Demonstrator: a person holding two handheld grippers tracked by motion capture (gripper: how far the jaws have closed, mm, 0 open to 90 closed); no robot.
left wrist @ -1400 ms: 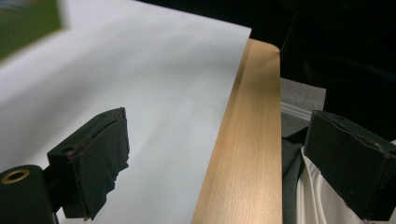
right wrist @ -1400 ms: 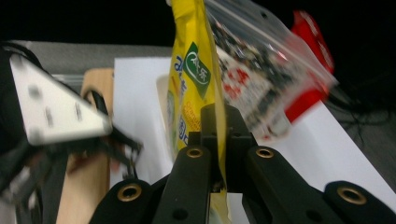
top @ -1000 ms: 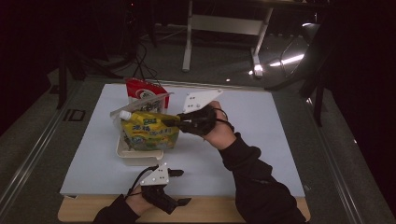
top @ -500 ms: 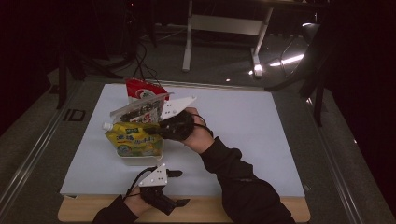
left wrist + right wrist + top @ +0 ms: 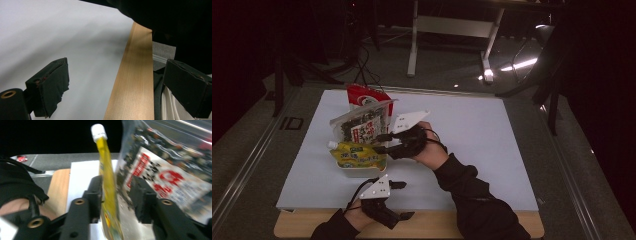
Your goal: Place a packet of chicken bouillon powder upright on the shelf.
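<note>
At the near left edge of the tabletop, the left hand-held gripper rests low, its cable looping over the white sheet. In the left gripper view its jaws stand wide apart with nothing between them, and past them lie the white surface and the pale wooden edge strip. It looks parked out of the way, probably so that the other hand can work alone.

Further in, a shallow white tray sits on the sheet, and the yellow pouch with a white cap lies across its top. Behind it a clear packet of dark contents with a red and white label stands tilted, and a red packet stands upright just behind that. The three are bunched together, likely being packed into or taken out of the tray.

To the right, the right hand-held gripper reaches in from the person's sleeve towards the pouch. In the right gripper view the yellow pouch stands edge-on between the jaws, touching the left one, while a gap remains on the other side where the clear packet presses close. So the jaws are partly apart, not clamped, either closing on the pouch or letting it go; I cannot tell which.
</note>
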